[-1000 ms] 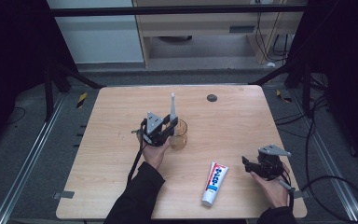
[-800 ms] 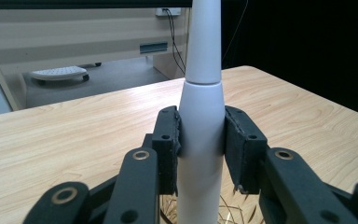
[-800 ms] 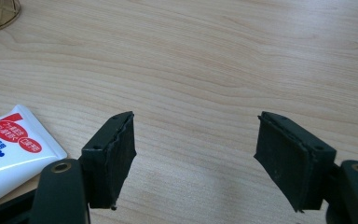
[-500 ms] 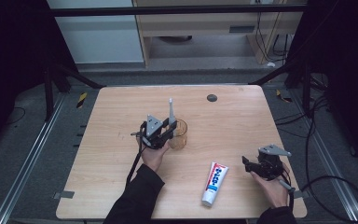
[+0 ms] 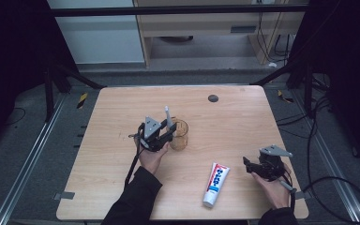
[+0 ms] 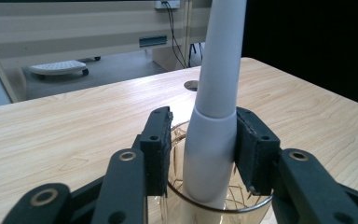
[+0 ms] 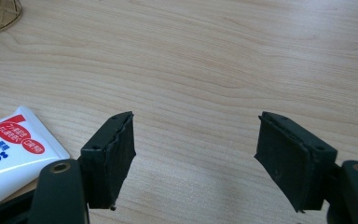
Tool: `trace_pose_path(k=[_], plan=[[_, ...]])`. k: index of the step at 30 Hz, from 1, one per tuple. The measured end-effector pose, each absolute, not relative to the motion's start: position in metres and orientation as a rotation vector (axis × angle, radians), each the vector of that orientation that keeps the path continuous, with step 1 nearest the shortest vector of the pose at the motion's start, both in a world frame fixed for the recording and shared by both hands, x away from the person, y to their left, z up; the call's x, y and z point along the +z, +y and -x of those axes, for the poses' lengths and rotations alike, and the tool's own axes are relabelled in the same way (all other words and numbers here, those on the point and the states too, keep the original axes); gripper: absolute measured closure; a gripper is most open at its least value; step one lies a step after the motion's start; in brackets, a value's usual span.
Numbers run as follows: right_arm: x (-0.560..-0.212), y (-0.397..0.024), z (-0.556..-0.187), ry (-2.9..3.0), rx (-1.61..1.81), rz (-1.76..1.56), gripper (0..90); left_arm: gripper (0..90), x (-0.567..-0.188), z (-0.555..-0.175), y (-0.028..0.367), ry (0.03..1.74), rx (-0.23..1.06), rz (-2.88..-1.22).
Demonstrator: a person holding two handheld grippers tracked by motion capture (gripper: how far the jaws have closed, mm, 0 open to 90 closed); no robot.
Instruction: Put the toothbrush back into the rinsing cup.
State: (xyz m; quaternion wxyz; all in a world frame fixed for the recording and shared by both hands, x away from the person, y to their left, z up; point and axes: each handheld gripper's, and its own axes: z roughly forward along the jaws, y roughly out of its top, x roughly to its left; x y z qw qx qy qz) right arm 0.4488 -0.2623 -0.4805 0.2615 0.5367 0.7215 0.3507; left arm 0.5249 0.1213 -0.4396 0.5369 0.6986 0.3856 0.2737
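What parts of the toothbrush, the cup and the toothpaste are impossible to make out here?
- Toothbrush: its head is cut off by the top edge in the left gripper view, too small in the high view.
- Cup: bottom hidden below the frame.
- Toothpaste tube: print cut off at the left edge, right gripper view.

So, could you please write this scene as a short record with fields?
surface: wooden table
left gripper: jaws just opening, white toothbrush handle between them, gap on one side
toothbrush: stands upright in the amber glass cup
right gripper: open, holding nothing, above bare wood
toothpaste tube: lies flat between the two hands
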Motion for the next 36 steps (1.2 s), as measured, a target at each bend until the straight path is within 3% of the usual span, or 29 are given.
trace_pose_path(k=[18,36], plan=[[-0.478,-0.262,-0.448,1.942,0.953,-1.45,27.2,44.7,-0.433,-0.503,0.13,0.942,0.674,-1.75],[-0.469,-0.255,-0.442,1.955,0.994,-1.413,27.5,39.9,-0.422,-0.483,0.153,0.906,0.692,-1.868]])
